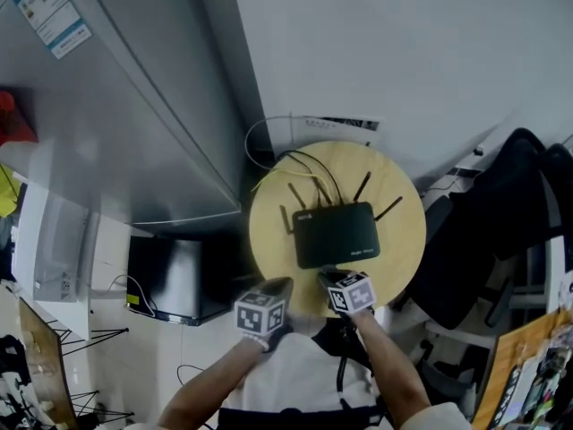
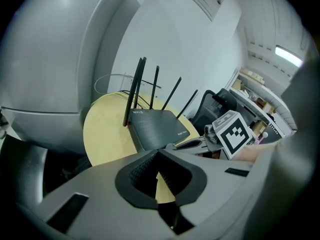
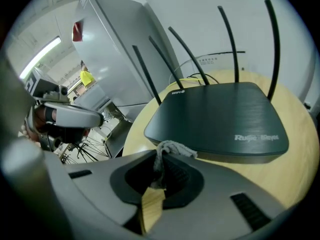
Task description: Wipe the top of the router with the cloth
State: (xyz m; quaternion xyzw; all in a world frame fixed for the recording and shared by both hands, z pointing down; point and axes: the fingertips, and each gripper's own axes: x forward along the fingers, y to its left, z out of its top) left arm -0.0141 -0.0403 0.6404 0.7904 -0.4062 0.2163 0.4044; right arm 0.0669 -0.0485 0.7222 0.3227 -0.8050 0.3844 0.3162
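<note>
A black router [image 1: 336,233] with several upright antennas lies on a round wooden table [image 1: 269,222]. My right gripper [image 1: 327,276] sits at the router's near edge, shut on a small grey cloth [image 3: 172,149] that bunches out above the jaws, just short of the router [image 3: 220,116]. The right gripper [image 3: 159,166] stands low over the table [image 3: 295,169]. My left gripper [image 1: 277,287] hovers at the table's near left edge, beside the right one, shut with nothing in it. In the left gripper view, the left gripper [image 2: 157,159] points at the router [image 2: 157,126].
A tall grey fridge [image 1: 134,106] stands left of the table, with a black box [image 1: 170,276] on the floor below it. A black office chair [image 1: 501,231] crowds the table's right side. Yellow and white cables [image 1: 269,164] run behind the router to the wall.
</note>
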